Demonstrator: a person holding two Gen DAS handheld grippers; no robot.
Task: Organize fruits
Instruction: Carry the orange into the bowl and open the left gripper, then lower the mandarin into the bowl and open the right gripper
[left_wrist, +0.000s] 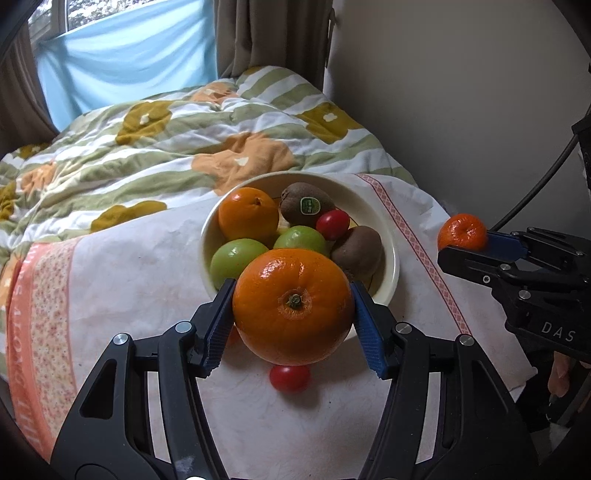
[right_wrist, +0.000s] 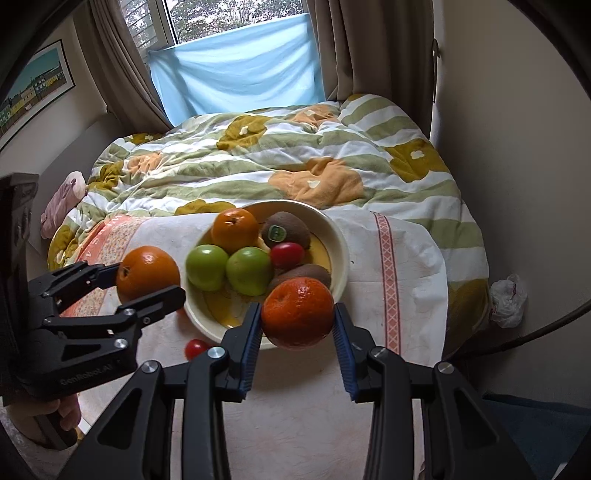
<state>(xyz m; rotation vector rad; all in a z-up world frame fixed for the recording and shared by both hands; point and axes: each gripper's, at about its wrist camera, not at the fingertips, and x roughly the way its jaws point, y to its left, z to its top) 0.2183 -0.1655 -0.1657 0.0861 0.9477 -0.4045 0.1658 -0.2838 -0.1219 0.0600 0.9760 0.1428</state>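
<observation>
Left gripper (left_wrist: 293, 306) clamped on a large orange (left_wrist: 293, 306), held in the air just in front of a cream bowl (left_wrist: 391, 266). Right gripper (right_wrist: 297, 314) clamped on a smaller, darker orange (right_wrist: 297, 314), raised over the bowl's near rim. Inside the bowl: another orange (right_wrist: 234, 230), two green apples (right_wrist: 207, 266), two kiwis (right_wrist: 286, 229), one red tomato (right_wrist: 287, 254). A second tomato (left_wrist: 290, 377) loose on the white cloth (left_wrist: 129, 280) near the bowl. Striped quilt (right_wrist: 258, 162) behind.
</observation>
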